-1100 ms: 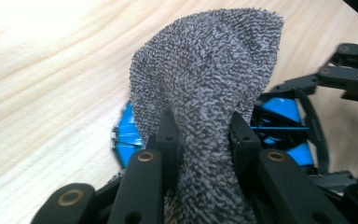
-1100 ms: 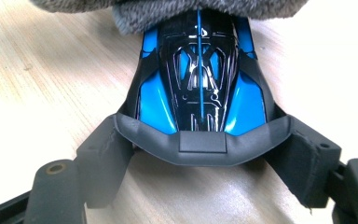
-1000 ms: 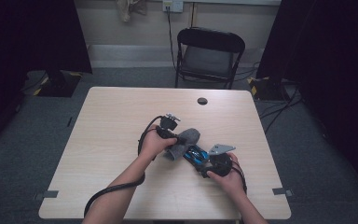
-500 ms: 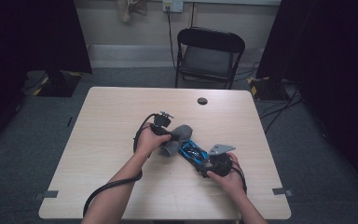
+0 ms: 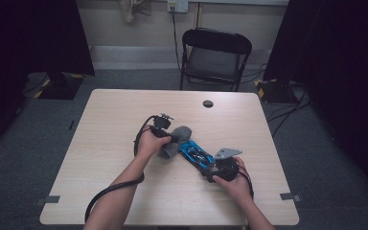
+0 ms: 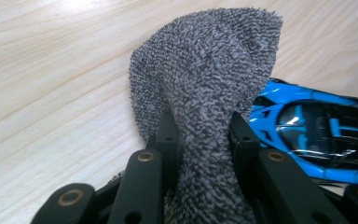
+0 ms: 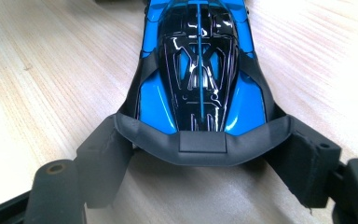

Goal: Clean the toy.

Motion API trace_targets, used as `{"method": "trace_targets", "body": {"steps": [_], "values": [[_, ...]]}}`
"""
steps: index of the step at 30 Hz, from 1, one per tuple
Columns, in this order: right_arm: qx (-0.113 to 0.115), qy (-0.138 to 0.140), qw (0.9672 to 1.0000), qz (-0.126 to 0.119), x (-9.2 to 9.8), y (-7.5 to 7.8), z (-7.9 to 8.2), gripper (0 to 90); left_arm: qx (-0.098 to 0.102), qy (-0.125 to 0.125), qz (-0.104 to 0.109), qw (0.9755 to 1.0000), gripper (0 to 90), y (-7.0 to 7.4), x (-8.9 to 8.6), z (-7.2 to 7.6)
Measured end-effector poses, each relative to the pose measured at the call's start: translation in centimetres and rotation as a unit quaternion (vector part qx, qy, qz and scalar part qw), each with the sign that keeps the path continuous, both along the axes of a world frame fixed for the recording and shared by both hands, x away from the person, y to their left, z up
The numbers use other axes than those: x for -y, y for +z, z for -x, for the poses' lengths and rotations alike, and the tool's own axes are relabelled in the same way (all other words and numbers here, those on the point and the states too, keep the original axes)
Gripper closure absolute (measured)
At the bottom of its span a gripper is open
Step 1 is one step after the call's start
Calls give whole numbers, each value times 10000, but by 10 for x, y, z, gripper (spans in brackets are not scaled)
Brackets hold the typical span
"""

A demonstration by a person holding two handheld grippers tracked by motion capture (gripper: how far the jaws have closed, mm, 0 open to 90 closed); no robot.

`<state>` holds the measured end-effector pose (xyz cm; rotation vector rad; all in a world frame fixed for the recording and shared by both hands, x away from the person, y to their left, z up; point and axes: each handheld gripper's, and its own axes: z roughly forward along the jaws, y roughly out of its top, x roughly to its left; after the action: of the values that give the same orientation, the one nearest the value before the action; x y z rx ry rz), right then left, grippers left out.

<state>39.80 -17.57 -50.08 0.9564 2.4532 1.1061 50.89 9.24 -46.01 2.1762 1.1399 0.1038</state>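
A blue and black toy car (image 5: 196,154) lies on the wooden table (image 5: 115,115). My right gripper (image 5: 214,167) grips its rear end: in the right gripper view the jaws press both sides of the car (image 7: 198,70) at its black rear wing, so the right gripper (image 7: 200,154) is shut on it. My left gripper (image 5: 166,139) is shut on a grey terry cloth (image 5: 178,139) at the car's far end. In the left gripper view the cloth (image 6: 205,79) stands pinched between the jaws of the left gripper (image 6: 204,130), with the car (image 6: 317,135) just to its right.
A small black round disc (image 5: 208,103) lies near the table's far edge. A black folding chair (image 5: 215,57) stands behind the table. Cables trail from both grippers, the left one off the table's near edge.
My left hand has drawn the grey cloth a little to the left, away from the car's far end. The right hand and the car have stayed put.
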Motion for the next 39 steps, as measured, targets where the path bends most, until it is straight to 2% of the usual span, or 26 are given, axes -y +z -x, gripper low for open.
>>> {"method": "trace_targets", "body": {"steps": [6,11,23,29,39], "values": [[-2,-5,10000,-6,0,0,0,253,34,60,-52,10000,713,-1,-5,1],[-1,-8,10000,-5,0,0,0,252,57,-11,-22,10000,713,2,-8,5],[-8,-28,10000,-2,1,0,1,250,168,-391,16,9991,711,12,-6,36],[-9,-28,10000,-3,1,0,2,250,242,-501,-13,9984,711,15,-6,50],[-21,-4,10000,-24,2,0,1,251,307,-821,127,9961,711,18,-3,72]]}}
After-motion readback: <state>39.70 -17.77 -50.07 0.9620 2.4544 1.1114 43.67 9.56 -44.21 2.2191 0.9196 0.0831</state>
